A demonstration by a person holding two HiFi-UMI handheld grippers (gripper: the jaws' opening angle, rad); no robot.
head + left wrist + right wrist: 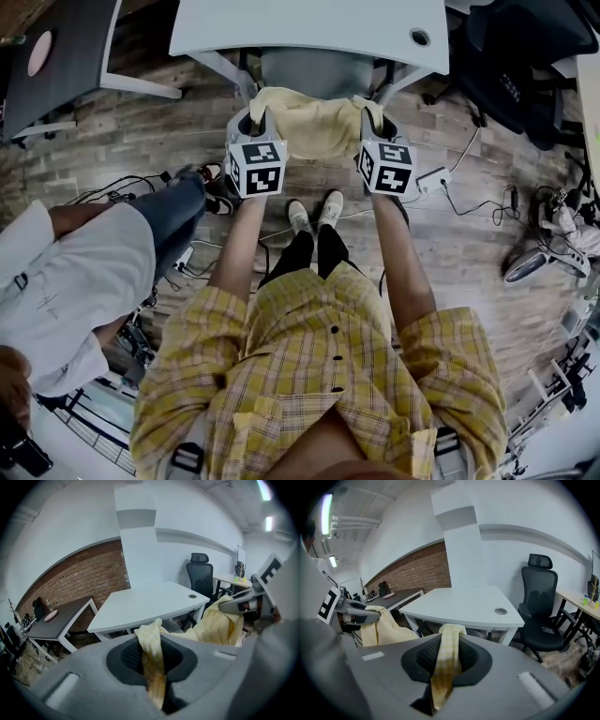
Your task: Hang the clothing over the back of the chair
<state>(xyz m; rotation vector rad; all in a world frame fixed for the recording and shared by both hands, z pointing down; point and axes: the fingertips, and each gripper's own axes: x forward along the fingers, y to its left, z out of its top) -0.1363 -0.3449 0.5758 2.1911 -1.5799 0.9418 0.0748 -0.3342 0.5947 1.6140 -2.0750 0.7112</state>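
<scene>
A pale yellow checked garment (314,127) hangs spread between my two grippers, just in front of a grey chair (314,73) tucked under the white desk (309,30). My left gripper (251,120) is shut on the garment's left edge; the cloth (153,660) runs pinched between its jaws. The right gripper (377,122) is shut on the garment's right edge, a fold of cloth (446,660) clamped between its jaws. In the left gripper view the garment (216,625) stretches across to the right gripper (241,604). The chair's back is mostly hidden behind the garment.
A second person in a white top (66,291) and jeans stands at my left. A black office chair (511,56) is at the right, a dark table (56,56) at the far left. Cables and a power strip (433,180) lie on the wooden floor.
</scene>
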